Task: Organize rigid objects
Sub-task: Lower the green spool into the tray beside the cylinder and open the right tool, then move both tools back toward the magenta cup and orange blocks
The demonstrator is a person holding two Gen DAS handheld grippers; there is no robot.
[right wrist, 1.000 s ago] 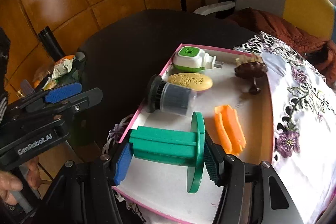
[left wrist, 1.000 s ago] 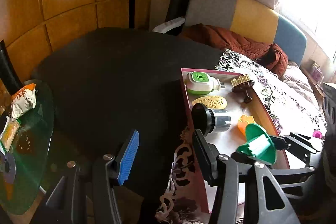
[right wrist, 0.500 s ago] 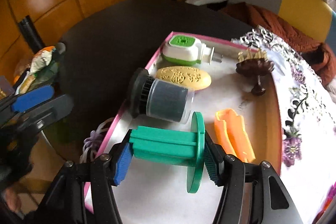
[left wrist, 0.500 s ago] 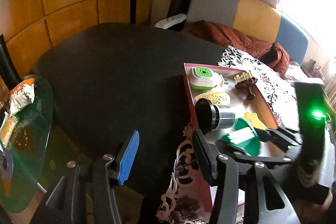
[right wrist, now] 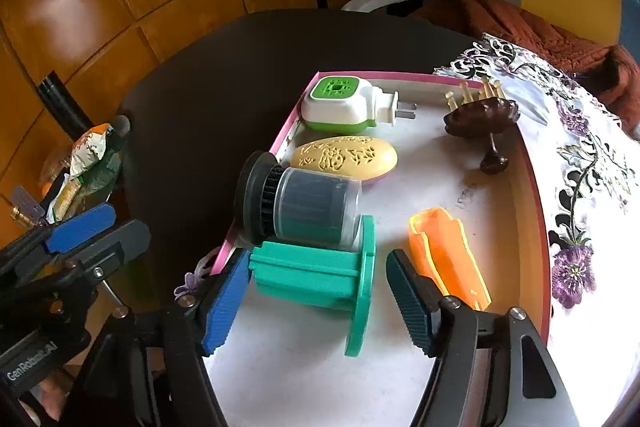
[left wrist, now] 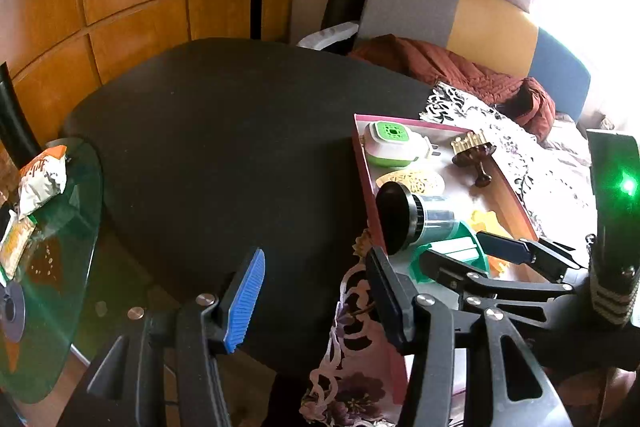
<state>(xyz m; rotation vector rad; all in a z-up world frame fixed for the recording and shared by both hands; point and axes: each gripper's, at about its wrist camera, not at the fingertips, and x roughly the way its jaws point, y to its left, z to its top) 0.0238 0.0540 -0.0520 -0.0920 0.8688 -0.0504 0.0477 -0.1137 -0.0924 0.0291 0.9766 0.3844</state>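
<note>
Right wrist view is showing your right claw (right wrist: 316, 297) letting go of the green spool (right wrist: 320, 277), its jaws having just been opening around it (blue pad maybe touching), inside the pink-rimmed tray (right wrist: 538, 227) beside the dark-capped jar (right wrist: 300, 209), so you are next backing straight off while your left claw (left wrist: 316, 295) is idling agape, holding nothing.

The left gripper (left wrist: 316, 291) hangs open beside the pink-rimmed tray (left wrist: 362, 171).

A dark round table (right wrist: 224, 75) carries a floral cloth (right wrist: 580, 155) on its right side. On the cloth lies a pink-rimmed tray (right wrist: 538, 211), its left edge over bare tabletop. At far left a glass side table (left wrist: 60, 267) bears snack packets (left wrist: 42, 179).
</note>
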